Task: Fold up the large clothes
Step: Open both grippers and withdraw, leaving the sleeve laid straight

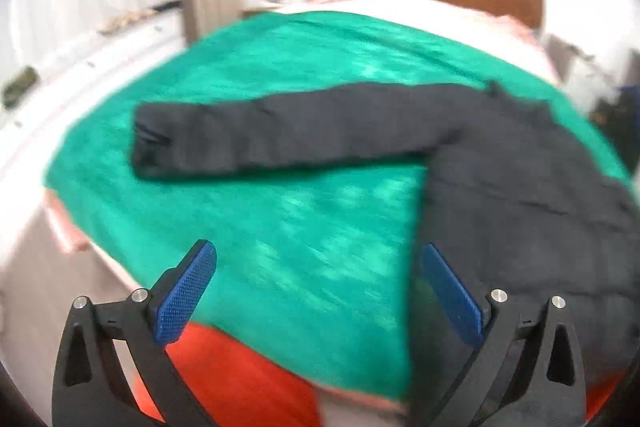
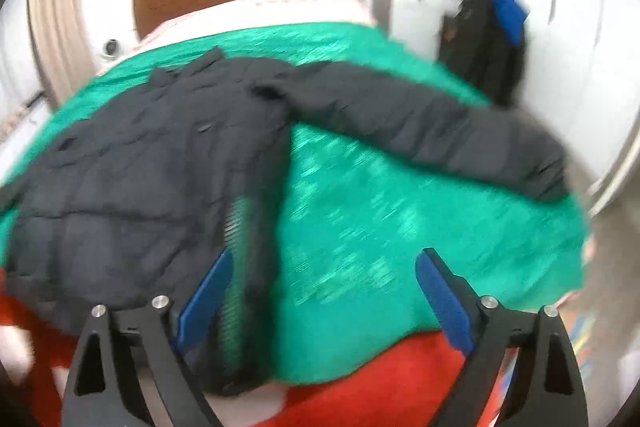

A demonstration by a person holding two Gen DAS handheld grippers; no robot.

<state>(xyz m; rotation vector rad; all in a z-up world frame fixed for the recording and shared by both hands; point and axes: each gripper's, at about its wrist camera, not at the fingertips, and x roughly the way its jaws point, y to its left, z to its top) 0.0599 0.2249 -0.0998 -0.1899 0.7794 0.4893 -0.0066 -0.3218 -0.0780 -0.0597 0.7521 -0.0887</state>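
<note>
1. Both your grippers stand wide open and hold nothing: the left gripper (image 1: 320, 291) hangs over bare green blanket (image 1: 280, 227), the right gripper (image 2: 324, 299) over the jacket's near edge.
2. Your dark jacket (image 2: 140, 179) lies spread flat on the blanket, with one sleeve (image 1: 280, 135) stretched out to the left and the other sleeve (image 2: 440, 131) to the right.
3. Both views are blurred, so you cannot judge the hem's exact edge.
4. Closing now on the left would likely pinch blanket rather than jacket.
5. A shallow bite on the puffy fabric could slip mid-fold, and the hem hanging at the bed's edge could drag the jacket off.
</note>
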